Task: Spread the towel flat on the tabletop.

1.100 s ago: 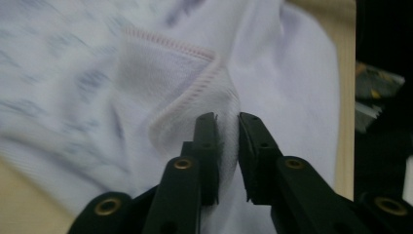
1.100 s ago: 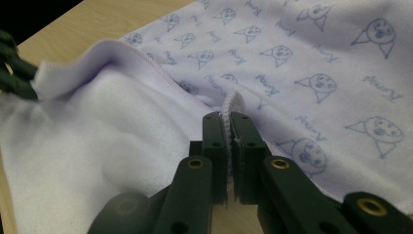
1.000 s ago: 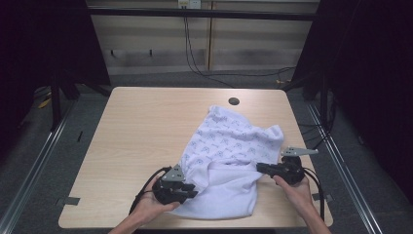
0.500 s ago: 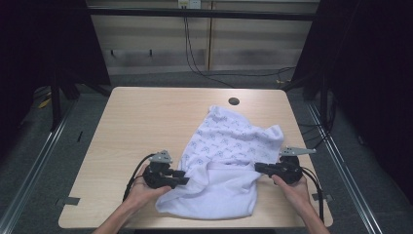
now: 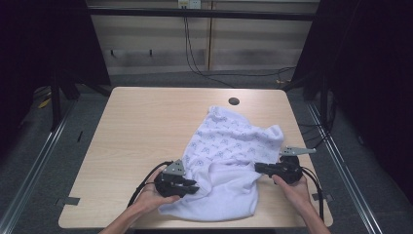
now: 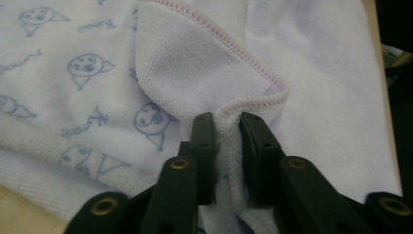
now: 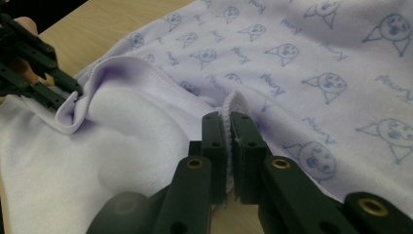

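High view: white towel (image 5: pixel 229 161) with a small blue print lies crumpled on the near right part of the wooden table (image 5: pixel 141 126), near edge close to the table's front edge. Left gripper (image 5: pixel 192 185) sits at the towel's near left edge, right gripper (image 5: pixel 259 168) at its right edge, both low on the table, a hand behind each. Grip detail is too small to read there.

Left gripper view: left gripper (image 6: pixel 226 129) has a fold of hemmed edge between its jaws, jaws clamped on the cloth with a thick wad between them. Pink stitching runs along the hem just above the tips; plain white terry to the right, printed side to the left.

Right gripper view: right gripper (image 7: pixel 228 119) is pinched tight on a thin hem edge standing upright between the jaws. Towel (image 7: pixel 302 63) print reads as blue cartoon faces with script words. Left gripper (image 7: pixel 73 95) visible at far left, biting the same turned-over hem.
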The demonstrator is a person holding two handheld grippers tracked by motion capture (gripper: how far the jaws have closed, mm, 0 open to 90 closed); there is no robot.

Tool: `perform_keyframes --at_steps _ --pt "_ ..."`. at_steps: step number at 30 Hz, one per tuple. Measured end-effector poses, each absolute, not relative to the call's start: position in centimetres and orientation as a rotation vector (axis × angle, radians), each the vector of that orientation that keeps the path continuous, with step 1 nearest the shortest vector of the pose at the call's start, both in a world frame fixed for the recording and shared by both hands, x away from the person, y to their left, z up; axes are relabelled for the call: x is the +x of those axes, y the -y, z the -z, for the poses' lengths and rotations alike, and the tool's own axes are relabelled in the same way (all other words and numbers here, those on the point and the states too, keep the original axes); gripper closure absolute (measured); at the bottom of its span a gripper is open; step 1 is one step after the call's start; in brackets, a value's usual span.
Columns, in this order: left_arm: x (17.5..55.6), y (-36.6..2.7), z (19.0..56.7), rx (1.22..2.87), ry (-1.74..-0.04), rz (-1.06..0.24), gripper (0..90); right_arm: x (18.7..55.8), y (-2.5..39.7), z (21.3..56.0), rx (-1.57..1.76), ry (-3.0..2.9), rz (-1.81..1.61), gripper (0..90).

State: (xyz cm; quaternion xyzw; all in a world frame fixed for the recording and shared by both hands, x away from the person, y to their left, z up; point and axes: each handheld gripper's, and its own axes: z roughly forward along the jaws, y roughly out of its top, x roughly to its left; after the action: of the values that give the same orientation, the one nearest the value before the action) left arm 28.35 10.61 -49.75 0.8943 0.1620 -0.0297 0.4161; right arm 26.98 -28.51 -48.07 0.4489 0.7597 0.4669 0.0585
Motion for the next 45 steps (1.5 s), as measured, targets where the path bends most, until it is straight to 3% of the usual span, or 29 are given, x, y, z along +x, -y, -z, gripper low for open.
perform_keyframes --at_steps 4,13,19,28,36,41,43,45 --pt "28.1 -11.1 49.1 2.204 -0.434 0.061 81.8 27.0 28.6 48.0 1.360 -2.297 -1.418 85.7" --pt "30.6 -15.5 45.4 1.888 -0.594 0.086 82.3 28.1 30.0 46.9 1.386 -2.198 -1.449 85.8" --pt "31.5 -16.5 43.1 1.760 -0.615 0.066 82.1 28.9 30.0 45.2 1.350 -2.160 -1.491 86.0" --pt "32.1 -17.0 41.5 1.659 -0.609 0.091 81.8 29.1 30.7 42.4 1.304 -2.092 -1.553 86.1" --pt "32.7 -19.7 39.5 1.655 -0.662 -0.035 84.4 29.2 32.1 41.7 1.320 -2.072 -1.518 86.4" --pt "31.2 -21.9 36.5 1.619 -0.620 -0.095 84.4 28.1 32.8 37.9 1.231 -2.017 -1.614 86.4" --pt "29.9 -22.8 35.6 1.617 -0.593 -0.114 84.4 25.7 32.7 35.1 1.121 -2.005 -1.681 86.4" --pt "28.0 -23.4 35.5 1.641 -0.563 -0.112 84.4 24.9 32.6 34.6 1.091 -2.011 -1.685 86.4"
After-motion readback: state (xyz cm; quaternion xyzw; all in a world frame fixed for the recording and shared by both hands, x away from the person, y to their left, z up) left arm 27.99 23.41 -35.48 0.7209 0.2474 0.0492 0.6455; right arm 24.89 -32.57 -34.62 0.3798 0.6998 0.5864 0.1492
